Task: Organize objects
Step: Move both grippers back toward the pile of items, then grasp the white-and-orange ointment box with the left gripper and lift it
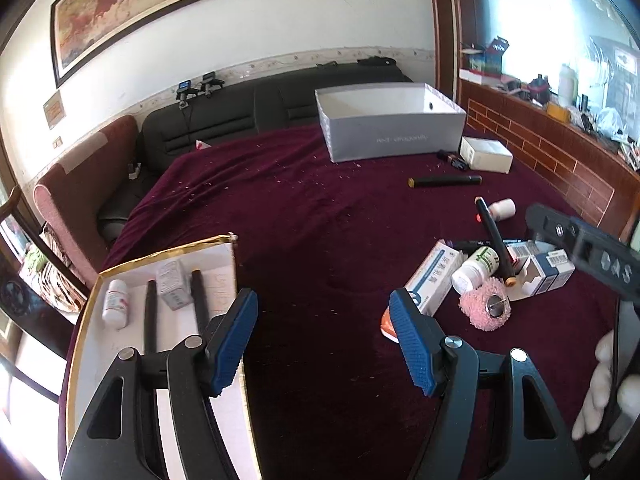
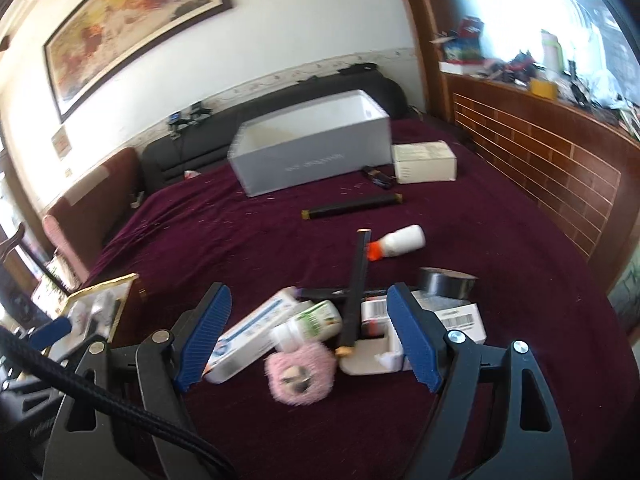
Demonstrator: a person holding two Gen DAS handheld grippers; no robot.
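1. The right gripper [image 2: 308, 336] hangs over the heap on the maroon bedspread [image 2: 248, 240], jaws wide and empty; closing here could catch the fuzzy pink roll [image 2: 301, 374] and the green-labelled white bottle [image 2: 310, 326] together.
2. The thin black stick [image 2: 356, 292] lies across the heap and could roll away.
3. The left gripper [image 1: 322, 340], half open and empty, is beside the gold-edged white tray [image 1: 82, 320], which it could knock.

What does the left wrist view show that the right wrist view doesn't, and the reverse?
Only the left wrist view: the gold-edged tray's contents clearly, a white bottle, a small grey box and two black sticks. Only the right wrist view: a roll of dark tape behind the pile. Both: the big white box, the pink fuzzy roll and the green-labelled bottle.
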